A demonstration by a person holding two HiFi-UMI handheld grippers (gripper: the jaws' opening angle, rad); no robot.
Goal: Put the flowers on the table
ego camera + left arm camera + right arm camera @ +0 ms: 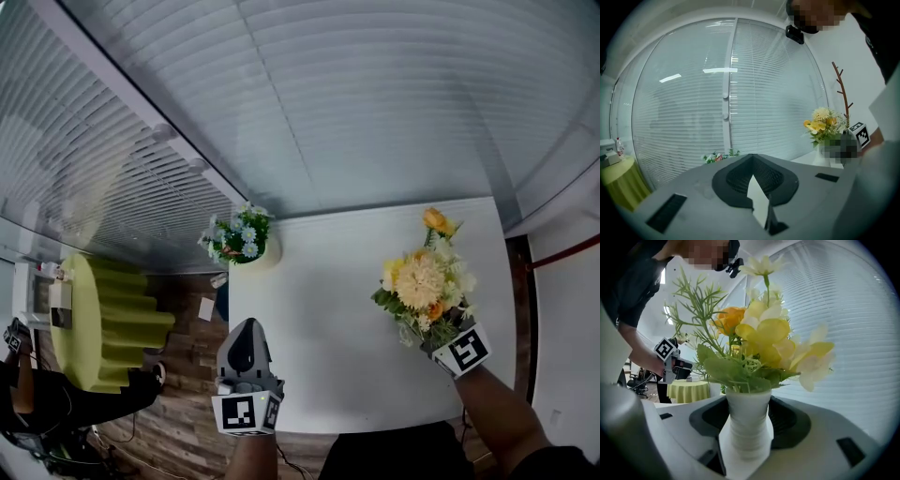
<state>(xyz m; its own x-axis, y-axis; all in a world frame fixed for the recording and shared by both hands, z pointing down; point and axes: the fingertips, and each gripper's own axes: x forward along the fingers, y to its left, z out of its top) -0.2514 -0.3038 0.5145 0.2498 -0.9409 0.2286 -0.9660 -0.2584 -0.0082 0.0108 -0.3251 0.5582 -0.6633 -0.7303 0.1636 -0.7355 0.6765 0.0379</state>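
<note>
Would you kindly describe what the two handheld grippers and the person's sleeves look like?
Both the left gripper and right gripper have grey, rounded bodies with a dark recess and white jaws. Each carries a cube with black-and-white square markers. The person wears a dark short-sleeved top.

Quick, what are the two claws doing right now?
Left claw: closed, empty.
Right claw: closed on the vase of yellow flowers.

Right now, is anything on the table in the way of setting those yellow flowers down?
No, nothing visible. The white vase of yellow flowers, held in the right gripper, is over a bare stretch of the white table. The only other thing there, a small bouquet, stands at its far left corner, well aside.
</note>
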